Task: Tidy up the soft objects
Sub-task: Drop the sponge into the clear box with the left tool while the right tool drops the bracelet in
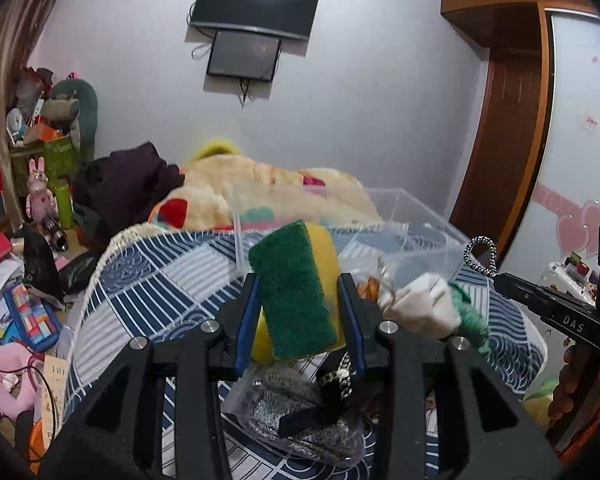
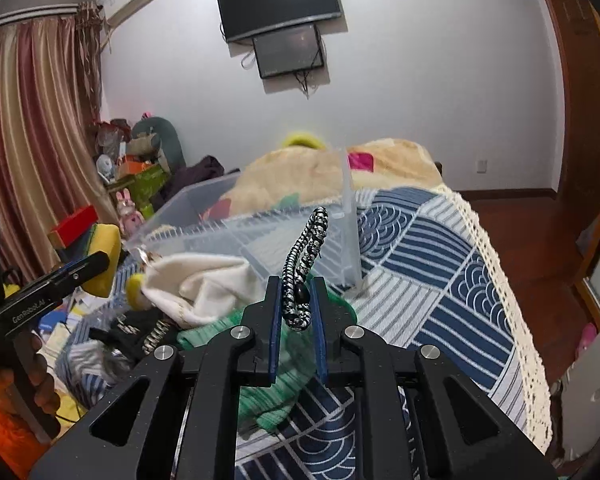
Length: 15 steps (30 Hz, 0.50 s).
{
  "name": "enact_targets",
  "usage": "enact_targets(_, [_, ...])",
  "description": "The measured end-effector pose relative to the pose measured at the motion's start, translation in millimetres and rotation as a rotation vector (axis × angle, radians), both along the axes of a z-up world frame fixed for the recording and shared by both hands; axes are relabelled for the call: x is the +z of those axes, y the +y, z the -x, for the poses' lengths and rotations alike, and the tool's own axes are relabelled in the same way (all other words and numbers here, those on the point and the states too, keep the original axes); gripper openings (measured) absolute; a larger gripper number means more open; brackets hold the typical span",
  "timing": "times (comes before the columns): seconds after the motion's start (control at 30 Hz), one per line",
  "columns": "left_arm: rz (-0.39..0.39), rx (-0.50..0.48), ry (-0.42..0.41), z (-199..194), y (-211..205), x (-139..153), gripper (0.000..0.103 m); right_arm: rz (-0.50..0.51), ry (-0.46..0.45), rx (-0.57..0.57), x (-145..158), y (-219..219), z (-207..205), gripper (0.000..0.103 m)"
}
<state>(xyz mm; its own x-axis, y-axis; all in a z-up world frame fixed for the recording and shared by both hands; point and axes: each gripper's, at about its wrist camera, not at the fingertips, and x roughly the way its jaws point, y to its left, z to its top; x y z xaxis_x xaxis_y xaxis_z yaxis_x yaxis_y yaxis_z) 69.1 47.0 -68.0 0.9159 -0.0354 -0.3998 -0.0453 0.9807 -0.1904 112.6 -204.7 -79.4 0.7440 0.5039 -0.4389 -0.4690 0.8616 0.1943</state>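
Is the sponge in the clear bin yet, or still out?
Out. The sponge is clamped between the left gripper jaws, held above the bedspread short of the clear bin.

Two wrist views, close over the bed

Each looked forward along its fingers toward the TV wall; both shared the clear bin and quilt.

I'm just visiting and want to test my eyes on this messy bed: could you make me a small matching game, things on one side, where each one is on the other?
Things:
1. sponge
2. braided cord
3. clear plastic bin
4. white cloth

Places:
A. lying on the bed beside the green knit
B. in the right gripper
C. in the left gripper
D. standing on the patterned bedspread

Pairs: 1-C, 2-B, 3-D, 4-A
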Motion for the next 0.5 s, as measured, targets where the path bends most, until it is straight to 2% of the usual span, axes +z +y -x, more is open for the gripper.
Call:
enact_targets(0.3, [-0.054, -0.019, -0.064, -14.3, -1.9, 32.8, 0.038, -0.004, -0.107, 0.035, 35.9, 14.7, -6.5, 0.013])
enact_targets(0.5, [-0.059, -0.034, -0.05, -44.3, 6.3, 43.2, 0.038, 0.033, -0.129, 0.063, 46.7, 38.8, -29.4, 0.013])
